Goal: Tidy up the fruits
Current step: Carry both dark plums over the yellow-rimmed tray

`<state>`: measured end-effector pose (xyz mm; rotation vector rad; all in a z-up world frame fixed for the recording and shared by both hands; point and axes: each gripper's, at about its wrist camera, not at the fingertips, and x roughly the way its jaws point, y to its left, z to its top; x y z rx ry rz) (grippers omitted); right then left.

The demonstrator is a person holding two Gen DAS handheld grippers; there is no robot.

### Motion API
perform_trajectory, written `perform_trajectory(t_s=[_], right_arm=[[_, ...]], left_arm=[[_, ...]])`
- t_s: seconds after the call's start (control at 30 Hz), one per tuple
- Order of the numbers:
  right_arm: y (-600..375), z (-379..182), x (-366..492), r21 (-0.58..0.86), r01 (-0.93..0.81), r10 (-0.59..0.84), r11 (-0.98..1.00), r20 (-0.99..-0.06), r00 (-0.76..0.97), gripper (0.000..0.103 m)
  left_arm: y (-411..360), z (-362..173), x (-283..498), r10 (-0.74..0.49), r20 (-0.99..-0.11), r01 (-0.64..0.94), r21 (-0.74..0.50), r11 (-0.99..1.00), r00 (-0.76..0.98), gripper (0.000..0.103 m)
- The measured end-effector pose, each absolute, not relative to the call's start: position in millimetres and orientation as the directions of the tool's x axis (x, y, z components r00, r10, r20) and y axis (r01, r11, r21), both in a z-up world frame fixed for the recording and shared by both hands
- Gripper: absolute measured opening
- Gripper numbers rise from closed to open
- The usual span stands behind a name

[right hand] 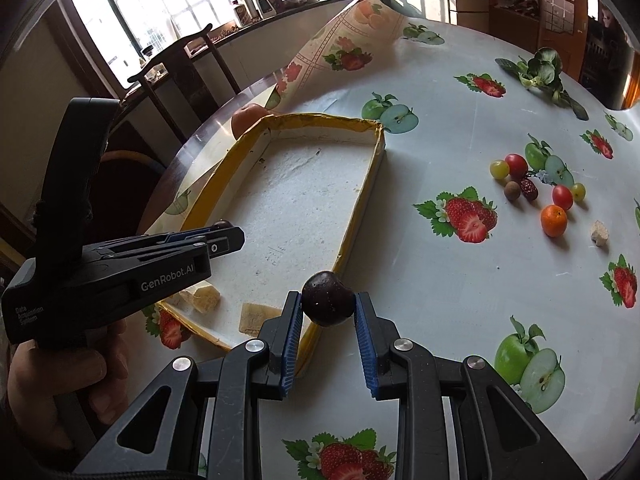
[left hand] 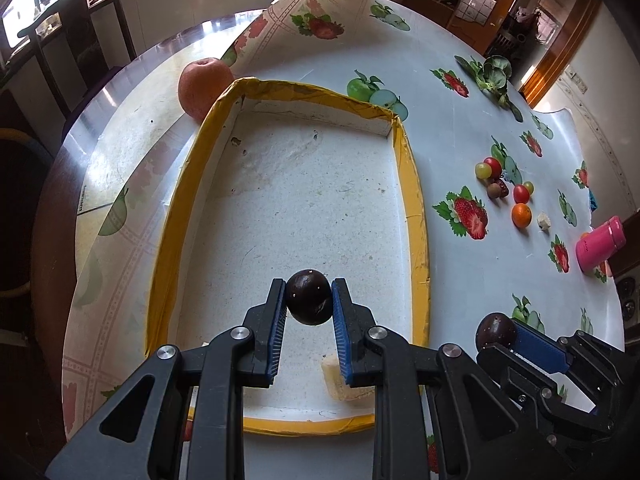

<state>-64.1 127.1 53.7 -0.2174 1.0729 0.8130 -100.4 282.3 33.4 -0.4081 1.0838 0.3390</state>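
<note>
My left claw [left hand: 309, 298] is clamped on a dark round fruit [left hand: 310, 297], low in the middle of the left wrist view. It hangs over the near end of the tray [left hand: 414, 200]. My right claw [right hand: 328, 300] is clamped on a second dark fruit [right hand: 328, 298], low in the middle of the right wrist view, right over the tray's near right edge.

The table [left hand: 440, 80] fills most of both views and has a cloth with strawberry and apple pictures. The white tray with the yellow rim sits in the middle of the left wrist view. A big red apple [left hand: 204, 88] sits just behind the tray's far left corner, touching it. A pink cup [left hand: 600, 244] lies on its side at the right edge. Green leaves [left hand: 490, 76] lie at the upper right.

A bunch of small fruits sits to the right, well apart from the tray: a little orange [left hand: 521, 215], two red tomatoes [left hand: 521, 193], green grapes [left hand: 483, 170] and a brown one [left hand: 494, 190]. A pale crumbly piece [left hand: 340, 380] lies in the tray's near end.
</note>
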Motion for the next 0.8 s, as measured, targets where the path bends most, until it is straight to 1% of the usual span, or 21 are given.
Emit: perform_trajectory(t_s=[0.47,0.63,0.8], right_arm=[[189,28,-66,0.240,-0.758,0.493,0.607,-0.862,0.122,0.027],[214,1,-64,0.183,-0.784,0.411,0.593,-0.906,0.099,0.027],[218,-16,-61,0.196,-0.788,0.390,0.583,-0.919,0.060,0.028]], left_arm=[[306,5,-105,0.060,-0.925,-0.504,-0.150,0.851,0.376,0.020],[307,-12,-106,0.041,-0.940,-0.503,-0.145,0.852,0.339,0.020],[306,-25,-105,0.029,-0.949,-0.500,-0.140,0.855,0.315,0.020]])
